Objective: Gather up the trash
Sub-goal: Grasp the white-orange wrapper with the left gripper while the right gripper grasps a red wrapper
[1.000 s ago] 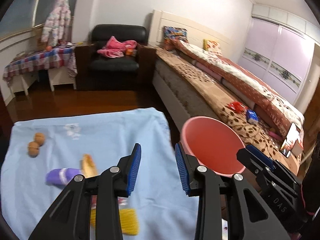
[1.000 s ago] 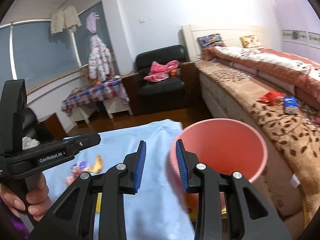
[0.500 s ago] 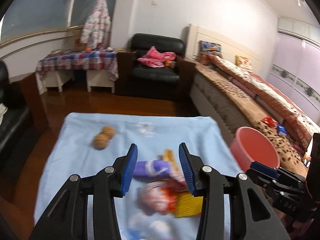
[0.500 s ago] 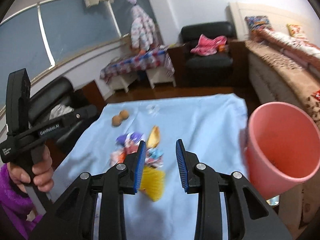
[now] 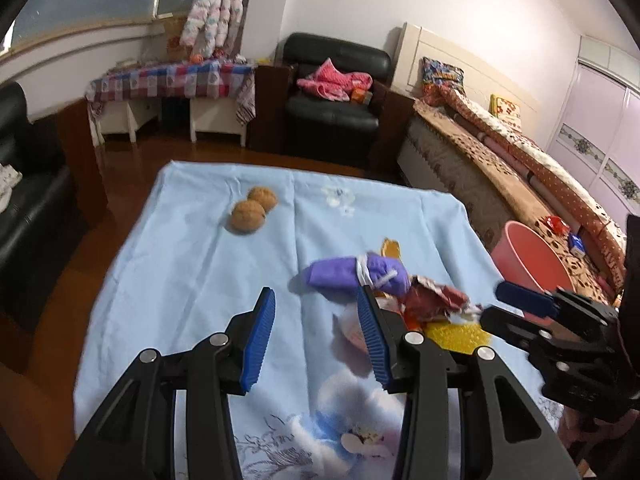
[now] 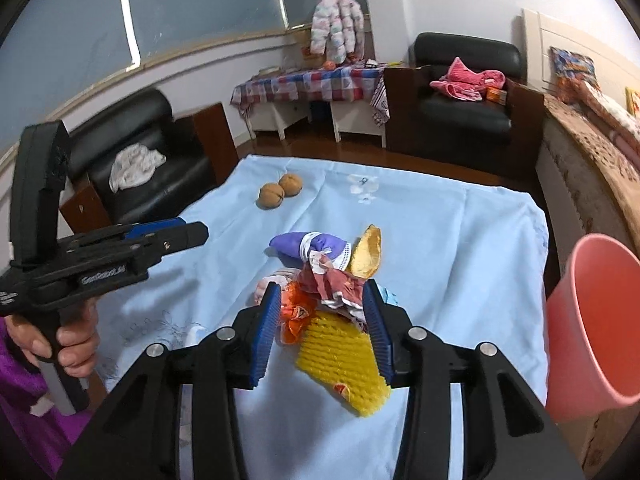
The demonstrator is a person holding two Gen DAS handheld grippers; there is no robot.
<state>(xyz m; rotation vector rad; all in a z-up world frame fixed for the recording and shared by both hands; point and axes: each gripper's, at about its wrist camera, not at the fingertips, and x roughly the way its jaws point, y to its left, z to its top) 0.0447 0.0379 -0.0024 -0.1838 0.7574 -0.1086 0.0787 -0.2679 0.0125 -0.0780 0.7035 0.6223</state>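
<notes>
A pile of trash lies on the light blue cloth (image 6: 460,240): a purple wrapper (image 6: 308,245), a yellow peel (image 6: 366,254), a crumpled red wrapper (image 6: 334,284), an orange wrapper (image 6: 294,312) and a yellow foam net (image 6: 340,364). The purple wrapper (image 5: 352,274) and red wrapper (image 5: 434,300) also show in the left wrist view. Two walnuts (image 5: 252,210) lie farther back. A pink bin (image 6: 592,320) stands at the table's right edge. My right gripper (image 6: 320,320) is open, its jaws either side of the pile. My left gripper (image 5: 314,336) is open and empty, left of the pile.
A bed (image 5: 500,152) runs along the right behind the bin. A black armchair (image 5: 334,100) and a table with a checked cloth (image 5: 172,80) stand at the back. A black sofa (image 6: 132,152) is on the left. Wooden floor surrounds the table.
Both grippers have swung left, away from the pink bin, and come down toward the trash pile. The right gripper's jaws now stand around the pile. Both stay open.
</notes>
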